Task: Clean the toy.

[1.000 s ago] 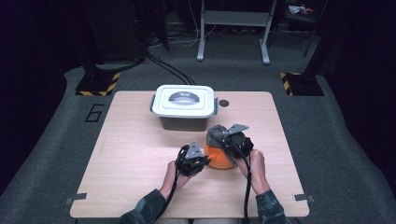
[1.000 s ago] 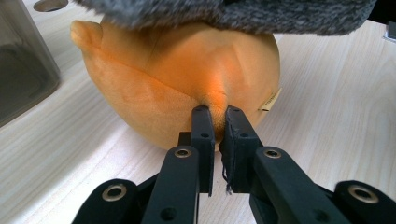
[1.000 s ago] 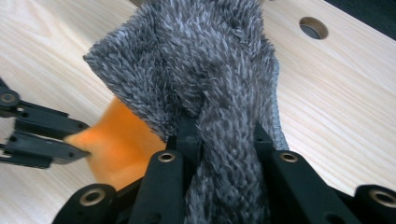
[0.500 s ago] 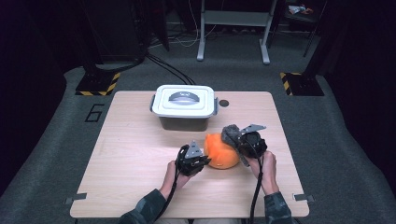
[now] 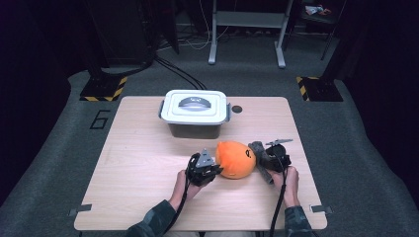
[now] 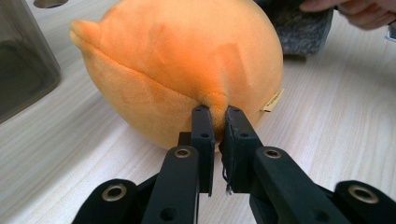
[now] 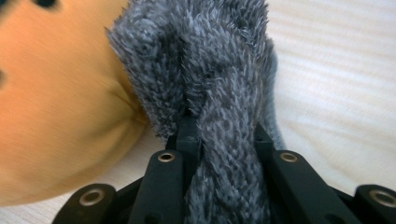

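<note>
1. Dim room with dark carpet, metal stand legs at the back; pale wooden tabletop (image 5: 148, 148) in the middle, seen from above.
2. Closed grey storage box (image 5: 195, 112) with a white handled lid, standing at the far middle of the tabletop.
3. Round orange plush toy (image 5: 236, 159) lying on the near half, well short of the box, between two hand-held tools.
4. Left claw (image 6: 215, 122) pinched tight on a small fold of orange fabric at the toy's near side, jaws almost meeting.
5. Right claw (image 7: 219, 126) clamped on a grey furry part (image 7: 219, 60) fixed to the toy's right end, fur bulging between and over the jaws.
6. Toy resting on the wood, gripped at both ends; a tag (image 6: 272, 101) sticking out at its lower side.
7. Step in hand, as a judgement: holding the toy from two sides, ready to lift or shift it.
8. Next move probably calls for both hands travelling together, keeping both pinches firm so the soft fabric cannot slip free.
</note>
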A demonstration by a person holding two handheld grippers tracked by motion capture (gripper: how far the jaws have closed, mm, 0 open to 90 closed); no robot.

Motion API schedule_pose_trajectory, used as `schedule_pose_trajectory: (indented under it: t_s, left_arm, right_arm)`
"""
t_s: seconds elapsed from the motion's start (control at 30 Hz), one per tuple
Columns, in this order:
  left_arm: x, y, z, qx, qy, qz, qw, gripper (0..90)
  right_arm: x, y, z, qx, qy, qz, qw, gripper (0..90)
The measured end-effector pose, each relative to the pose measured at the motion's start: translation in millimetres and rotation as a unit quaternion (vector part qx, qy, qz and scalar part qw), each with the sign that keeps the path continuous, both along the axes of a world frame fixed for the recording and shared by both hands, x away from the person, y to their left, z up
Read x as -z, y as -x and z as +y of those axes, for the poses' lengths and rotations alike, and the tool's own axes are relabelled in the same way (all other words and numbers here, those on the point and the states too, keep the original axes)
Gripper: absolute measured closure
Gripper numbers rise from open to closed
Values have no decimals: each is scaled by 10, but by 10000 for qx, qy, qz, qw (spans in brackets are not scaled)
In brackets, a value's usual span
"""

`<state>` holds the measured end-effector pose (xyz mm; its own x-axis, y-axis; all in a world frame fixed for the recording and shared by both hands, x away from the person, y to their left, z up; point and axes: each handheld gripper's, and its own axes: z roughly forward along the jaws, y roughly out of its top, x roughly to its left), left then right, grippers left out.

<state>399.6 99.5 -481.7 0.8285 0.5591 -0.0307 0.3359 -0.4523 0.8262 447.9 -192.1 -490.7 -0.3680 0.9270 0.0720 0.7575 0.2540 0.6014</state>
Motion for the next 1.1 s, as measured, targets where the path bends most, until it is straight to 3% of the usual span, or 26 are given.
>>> schedule_pose_trajectory:
  t_s: [0.1,0.23,0.37,0.5,0.6,0.67,0.73,0.83,0.97,1.1]
  left_arm:
    - [0,-2,4,8,-11,2,10000,838]
    - [0,-8,14,20,-6,8,10000,837]
    - [4,-14,9,17,-6,2,10000,836]
    - [3,-16,13,12,-13,-7,10000,835]
    - [3,-21,22,25,-15,-17,10000,833]
    - [9,-22,31,1,21,-12,10000,824]
    - [17,-17,48,8,47,-45,10000,801]
    - [27,-8,66,20,103,-61,9999,674]
    - [58,20,47,-40,-14,-181,9998,515]
    - [93,7,11,-102,-127,-237,9996,458]
  right_arm:
    - [-44,39,-41,106,-18,-42,9999,737]
    - [-268,126,-92,189,-22,-385,9991,737]
    - [-521,249,-25,32,-121,-727,9973,737]
    - [-671,331,187,-369,-169,-1007,9941,737]
    - [-661,326,376,-608,-82,-932,9938,737]
    - [-602,294,459,-627,73,-845,9944,738]
    - [-575,270,462,-638,36,-873,9941,738]
    - [-573,264,460,-606,-17,-831,9947,738]
    - [-573,244,454,-588,18,-815,9949,738]
    - [-565,224,448,-549,-23,-805,9952,738]
